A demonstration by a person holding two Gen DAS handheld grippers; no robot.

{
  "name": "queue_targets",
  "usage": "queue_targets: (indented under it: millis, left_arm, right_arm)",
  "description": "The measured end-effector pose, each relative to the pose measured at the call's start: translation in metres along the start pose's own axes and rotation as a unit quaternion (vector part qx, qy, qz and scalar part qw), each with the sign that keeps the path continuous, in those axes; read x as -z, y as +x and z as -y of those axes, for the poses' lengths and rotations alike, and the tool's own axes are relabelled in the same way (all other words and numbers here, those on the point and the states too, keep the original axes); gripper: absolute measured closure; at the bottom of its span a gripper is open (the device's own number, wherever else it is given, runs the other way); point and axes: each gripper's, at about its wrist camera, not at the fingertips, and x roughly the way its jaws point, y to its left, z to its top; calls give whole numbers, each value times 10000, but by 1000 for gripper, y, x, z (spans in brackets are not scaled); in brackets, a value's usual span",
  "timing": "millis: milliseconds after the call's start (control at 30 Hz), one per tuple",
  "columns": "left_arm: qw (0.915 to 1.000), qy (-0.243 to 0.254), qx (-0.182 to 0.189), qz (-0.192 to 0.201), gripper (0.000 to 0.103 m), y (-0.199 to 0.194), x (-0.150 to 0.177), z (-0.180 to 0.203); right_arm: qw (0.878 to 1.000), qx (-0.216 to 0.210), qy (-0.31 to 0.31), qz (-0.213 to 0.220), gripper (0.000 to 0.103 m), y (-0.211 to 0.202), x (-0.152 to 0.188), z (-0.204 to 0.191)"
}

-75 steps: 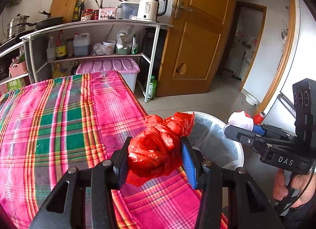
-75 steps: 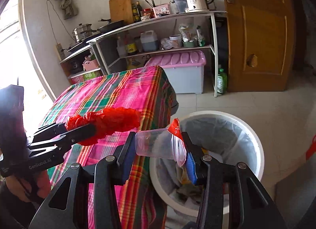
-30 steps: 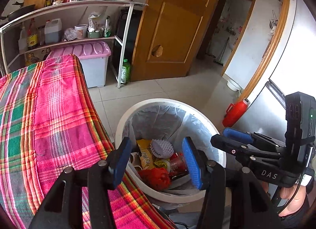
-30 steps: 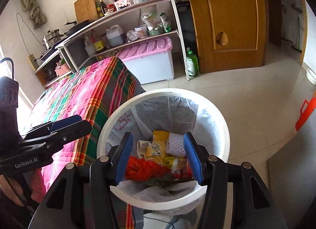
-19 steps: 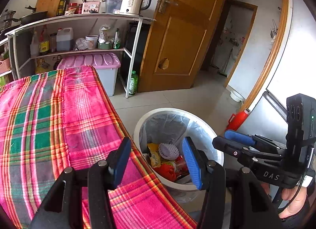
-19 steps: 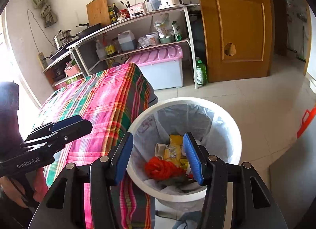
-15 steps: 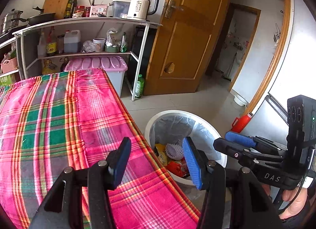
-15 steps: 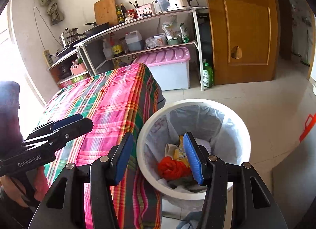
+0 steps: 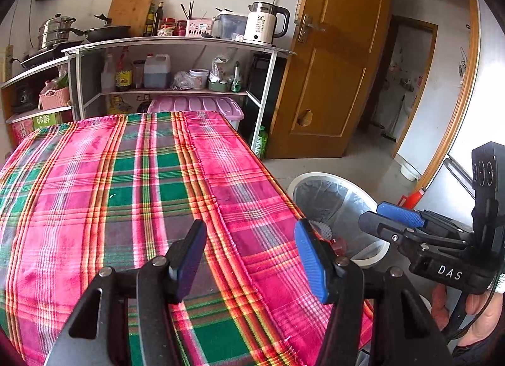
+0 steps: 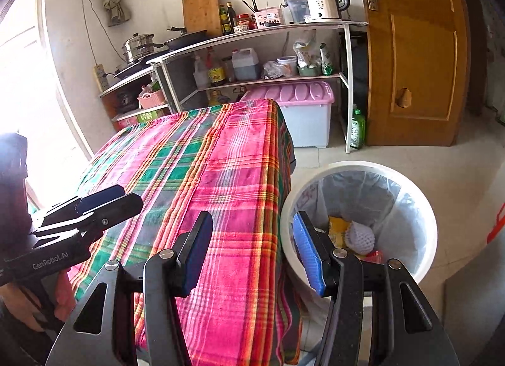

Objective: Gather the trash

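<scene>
The left gripper [image 9: 249, 252] is hanging over the worktop [image 9: 126, 183], which is wearing a pink, green and orange plaid cloth. Its jaws are standing apart with nothing between them, and they have just been opening a little wider. The right gripper [image 10: 251, 247] is hovering over the worktop's near corner, its jaws likewise spread and gripping nothing; one blue pad is lying over the cloth, the other over the rim of the trash bin [image 10: 423, 208].

The bin, white and lined with a clear bag, is standing on the tiled floor just beside the worktop's edge. The trash is sitting down inside it: a yellow wrapper [image 10: 337, 230], a white foam fruit net [image 10: 359, 241] and a scrap of red beside them. In the left wrist view only the bin's far wall and a bit of the net are showing past the cloth's edge.

Behind the worktop a white shelf rack [image 9: 176, 50] is carrying an electric kettle [image 9: 265, 26], a chopping board [image 9: 132, 6], bottles and pots, and a pink-lidded storage box [image 10: 303, 104] is sitting below it. A wooden door [image 9: 334, 82] is standing beside the rack.
</scene>
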Motion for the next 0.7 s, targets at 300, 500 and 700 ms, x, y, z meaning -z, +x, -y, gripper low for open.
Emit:
queue_targets:
  millis: [300, 500, 700]
  left_arm:
    - [9996, 32, -189, 187, 41, -29, 21, 0]
    - [9996, 6, -199, 210, 41, -46, 39, 4]
    - [9994, 107, -247, 235, 41, -64, 56, 14]
  right_arm:
    - [9992, 357, -13, 170, 49, -30, 29, -12]
    - [9976, 635, -52, 254, 49, -55, 57, -19]
    - [9963, 789, -115, 313, 49, -76, 79, -25]
